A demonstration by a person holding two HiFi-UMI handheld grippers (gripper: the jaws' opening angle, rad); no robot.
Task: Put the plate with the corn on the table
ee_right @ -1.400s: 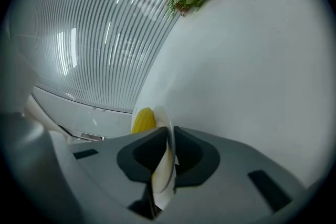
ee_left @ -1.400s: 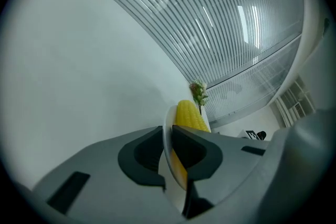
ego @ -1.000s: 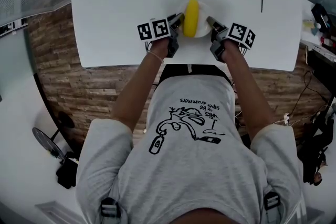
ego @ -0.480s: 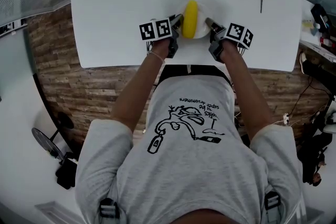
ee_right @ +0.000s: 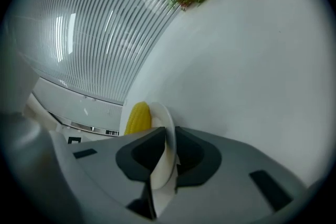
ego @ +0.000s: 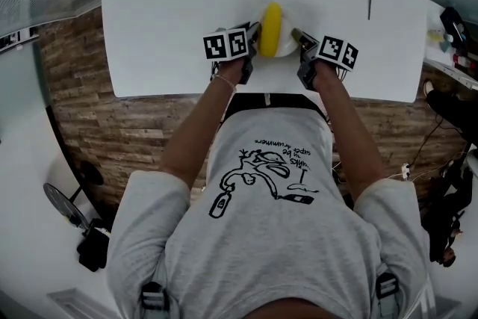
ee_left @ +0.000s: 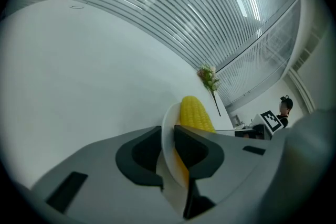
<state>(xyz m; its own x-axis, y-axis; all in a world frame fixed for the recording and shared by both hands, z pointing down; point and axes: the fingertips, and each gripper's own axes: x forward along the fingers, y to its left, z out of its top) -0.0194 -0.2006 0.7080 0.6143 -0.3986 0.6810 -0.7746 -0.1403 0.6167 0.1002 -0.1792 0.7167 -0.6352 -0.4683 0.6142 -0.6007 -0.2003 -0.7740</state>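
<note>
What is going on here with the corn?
A person holds a gripper in each hand. The left gripper and right gripper each have their fingers shut on opposite rims of a white plate carrying a corn cob, over the white table. Whether the plate has touched down is unclear.

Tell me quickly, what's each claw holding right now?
Left claw: shut on the plate, at its rim.
Right claw: shut on the same plate, opposite rim.
</note>
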